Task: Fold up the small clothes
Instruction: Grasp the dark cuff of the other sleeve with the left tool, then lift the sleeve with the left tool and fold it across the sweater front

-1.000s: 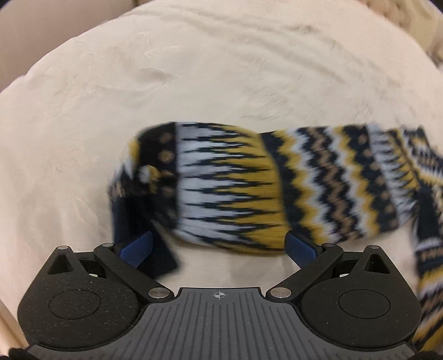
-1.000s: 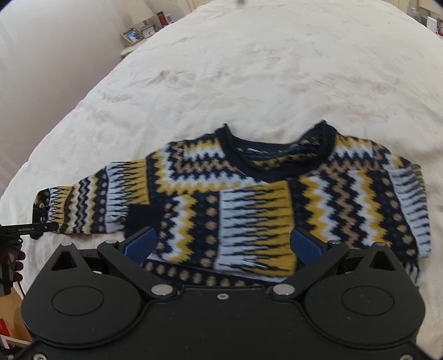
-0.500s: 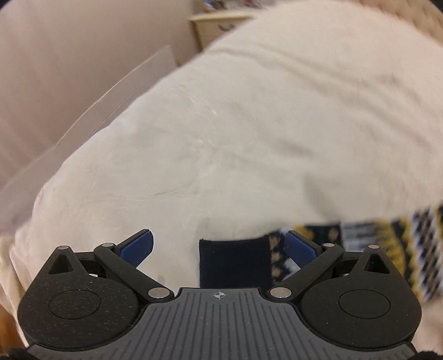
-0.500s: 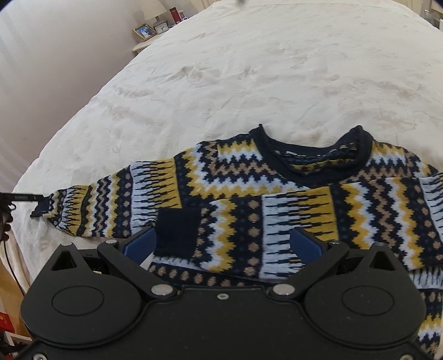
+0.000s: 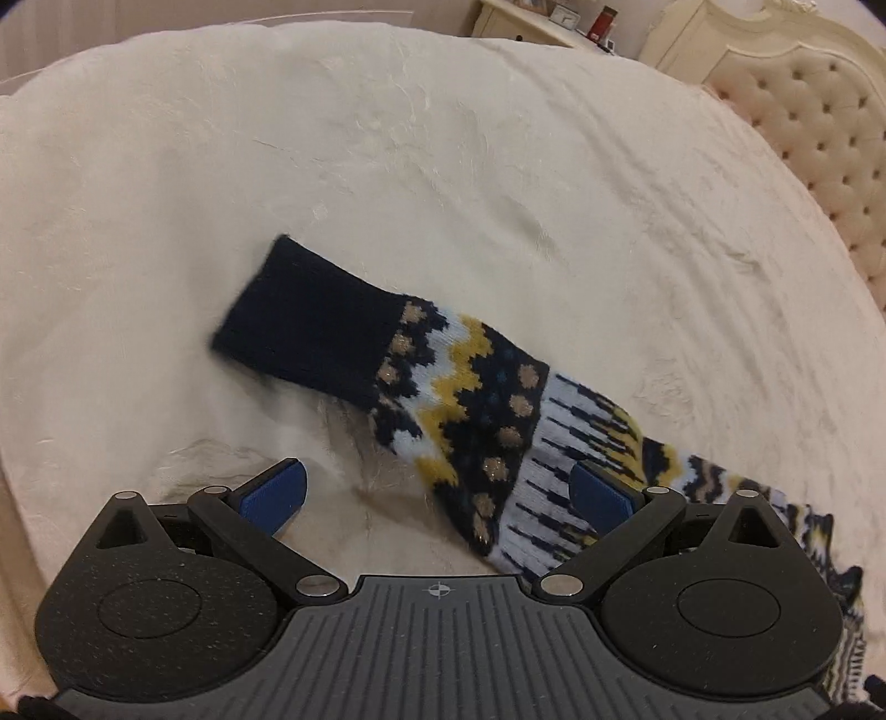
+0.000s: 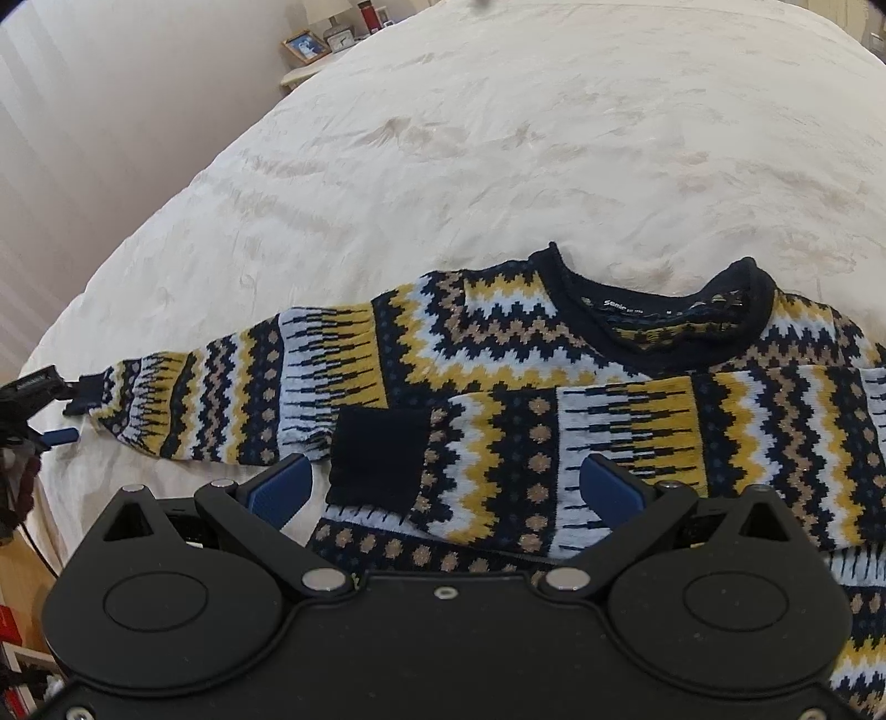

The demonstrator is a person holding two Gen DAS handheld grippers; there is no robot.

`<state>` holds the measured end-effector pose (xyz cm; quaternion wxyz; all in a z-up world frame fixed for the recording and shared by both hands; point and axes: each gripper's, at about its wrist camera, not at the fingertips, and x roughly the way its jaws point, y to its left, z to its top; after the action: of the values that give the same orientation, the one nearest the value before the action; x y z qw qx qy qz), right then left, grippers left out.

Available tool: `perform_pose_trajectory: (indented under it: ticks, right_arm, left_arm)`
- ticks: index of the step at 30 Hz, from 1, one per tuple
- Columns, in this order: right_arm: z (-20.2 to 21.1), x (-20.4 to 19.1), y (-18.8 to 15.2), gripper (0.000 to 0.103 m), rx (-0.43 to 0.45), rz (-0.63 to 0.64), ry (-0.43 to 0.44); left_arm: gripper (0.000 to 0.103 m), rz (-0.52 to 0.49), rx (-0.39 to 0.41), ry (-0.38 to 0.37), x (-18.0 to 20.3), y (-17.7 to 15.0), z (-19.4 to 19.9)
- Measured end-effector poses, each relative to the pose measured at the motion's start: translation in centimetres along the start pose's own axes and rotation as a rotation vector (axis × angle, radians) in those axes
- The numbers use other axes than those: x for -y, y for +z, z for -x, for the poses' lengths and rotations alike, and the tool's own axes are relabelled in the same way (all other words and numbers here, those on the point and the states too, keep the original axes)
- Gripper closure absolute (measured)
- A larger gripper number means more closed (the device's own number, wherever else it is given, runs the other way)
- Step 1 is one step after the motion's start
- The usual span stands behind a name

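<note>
Patterned sweater [image 6: 581,399] flat on cream bed [image 6: 498,138], neckline toward far side. One sleeve folded across chest, navy cuff [image 6: 382,457] just beyond right gripper [image 6: 446,490]; jaws wide apart, nothing held. Other sleeve [image 5: 498,421] stretched out left toward bed edge, its navy cuff [image 5: 310,327] beyond left gripper [image 5: 437,495]; jaws wide, empty, right blue pad over sleeve. Tufted headboard [image 5: 819,127] far right in left wrist view. Nightstand with photo frame [image 6: 303,45] far left.
</note>
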<state>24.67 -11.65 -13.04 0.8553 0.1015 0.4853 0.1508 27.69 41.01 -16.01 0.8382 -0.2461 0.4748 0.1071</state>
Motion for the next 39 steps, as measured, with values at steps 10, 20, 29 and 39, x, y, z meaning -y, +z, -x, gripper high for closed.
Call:
perform_pose_trajectory:
  ticks: [10, 20, 29, 39]
  right_arm:
    - [-0.1, -0.8, -0.5, 0.0, -0.017, 0.007, 0.0]
    - [0.0, -0.1, -1.3, 0.0, -0.031, -0.013, -0.007]
    - [0.5, 1.3, -2.1, 0.0, -0.027, -0.033, 0.01]
    - [2.9, 5.0, -3.9, 0.0, -0.002, -0.048, 0.054]
  left_arm:
    - [0.0, 0.036, 0.048, -0.027, -1.3, 2.8, -2.6]
    - [0.087, 0.064, 0.064, -0.021, -1.4, 2.5, -1.4]
    - [0.097, 0.002, 0.164, -0.055, 3.1, 2.2, 3.4]
    - [0.097, -0.102, 0.267, -0.278, 14.9, 0.1, 10.8]
